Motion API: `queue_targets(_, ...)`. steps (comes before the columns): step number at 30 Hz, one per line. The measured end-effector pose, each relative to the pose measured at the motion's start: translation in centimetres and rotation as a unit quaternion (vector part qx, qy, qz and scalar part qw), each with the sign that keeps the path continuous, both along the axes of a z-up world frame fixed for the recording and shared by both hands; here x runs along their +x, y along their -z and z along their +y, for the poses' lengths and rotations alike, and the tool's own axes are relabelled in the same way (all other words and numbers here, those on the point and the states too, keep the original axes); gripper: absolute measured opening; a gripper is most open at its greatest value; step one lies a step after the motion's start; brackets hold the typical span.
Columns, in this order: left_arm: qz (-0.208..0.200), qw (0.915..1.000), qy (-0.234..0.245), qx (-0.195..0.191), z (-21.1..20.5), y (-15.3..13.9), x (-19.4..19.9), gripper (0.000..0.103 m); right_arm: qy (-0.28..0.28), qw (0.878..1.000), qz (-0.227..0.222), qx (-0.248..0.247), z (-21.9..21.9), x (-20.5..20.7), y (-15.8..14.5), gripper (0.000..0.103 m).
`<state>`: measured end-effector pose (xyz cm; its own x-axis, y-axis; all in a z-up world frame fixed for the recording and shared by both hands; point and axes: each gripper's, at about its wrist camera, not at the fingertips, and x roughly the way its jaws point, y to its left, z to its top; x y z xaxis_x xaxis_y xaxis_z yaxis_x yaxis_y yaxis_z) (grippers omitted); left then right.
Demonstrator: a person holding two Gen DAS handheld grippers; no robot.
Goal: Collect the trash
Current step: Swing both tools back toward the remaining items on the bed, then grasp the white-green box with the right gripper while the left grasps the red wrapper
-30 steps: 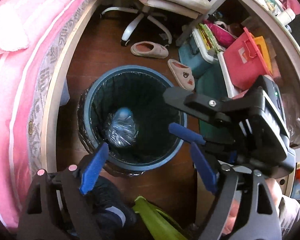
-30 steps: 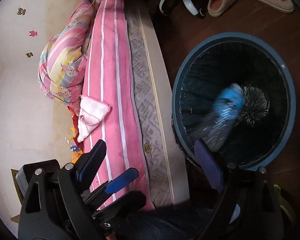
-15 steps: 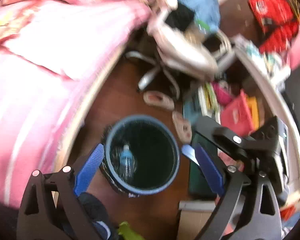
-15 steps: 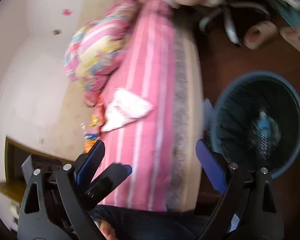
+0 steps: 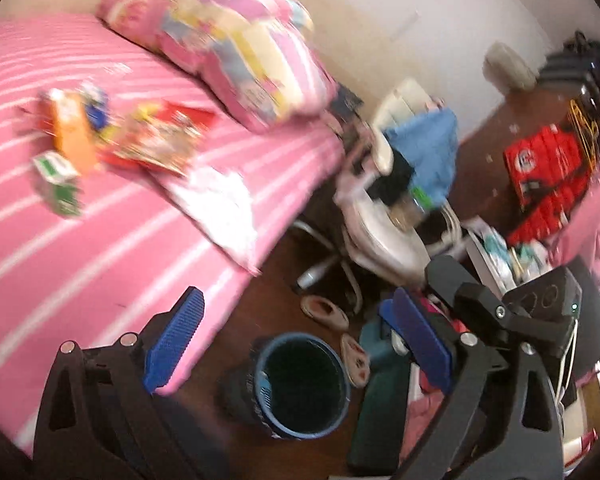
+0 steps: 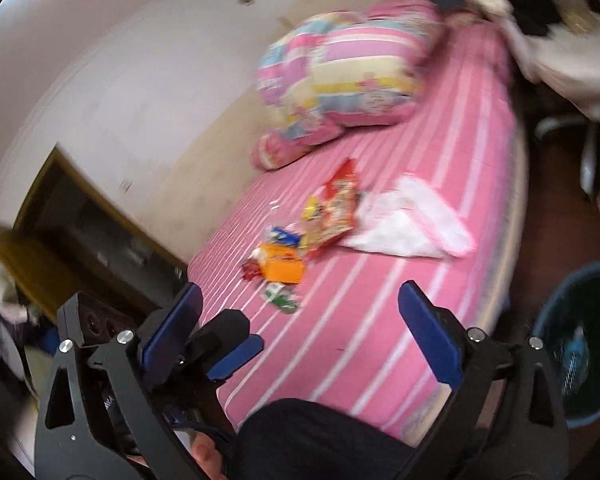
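Now left wrist view: left gripper (image 5: 296,344) risen from over trash bin (image 5: 300,384) since a second ago, jaws just opened wider, nothing between. Bin on floor beside bed (image 5: 100,240); wrappers (image 5: 112,136) await there.
Right wrist view: right gripper (image 6: 300,332) likewise lifted, jaws just spread, empty, facing wrappers (image 6: 312,224); bottle (image 6: 578,344) already binned.

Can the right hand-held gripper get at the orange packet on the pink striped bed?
Probably yes: the right hand-held gripper is open and empty, and the orange packet lies uncovered on the pink striped bed ahead.
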<state>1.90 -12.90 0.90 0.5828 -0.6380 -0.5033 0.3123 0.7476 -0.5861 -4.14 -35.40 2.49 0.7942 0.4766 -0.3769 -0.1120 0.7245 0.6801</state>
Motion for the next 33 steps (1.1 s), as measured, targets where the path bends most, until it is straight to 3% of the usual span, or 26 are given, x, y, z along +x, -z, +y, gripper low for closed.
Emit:
queue_targets(6,-0.009,0.9964,-0.085,-0.003,9.3,0.6,0.7,0.093,-0.07,0.994,-0.037,-0.078,9.0,3.8,-1.7,0.097)
queue_targets(14,0.0,0.9861,-0.165,-0.016,18.8,3.9,4.7,0.093,-0.114,0.965,-0.103,-0.213,18.4,9.2,0.7,0.097)
queue_targets(18,0.007,0.9847,-0.174,-0.008,21.0,5.9,7.6,0.093,-0.147,0.951,-0.081,-0.259,20.9,12.9,4.2,0.097)
queue_targets(26,0.033,0.9878,-0.152,0.008,21.1,8.4,15.1,0.093,-0.181,0.943,-0.012,-0.278,23.4,18.7,9.4,0.096)
queue_targets(30,0.043,0.9888,-0.143,0.006,20.8,9.2,18.4,0.093,-0.211,0.936,0.023,-0.281,24.8,21.2,11.6,0.085)
queue_targets(33,0.049,0.9891,-0.139,0.002,20.7,9.6,20.5,0.093,-0.217,0.932,0.021,-0.289,25.6,22.1,12.1,0.082)
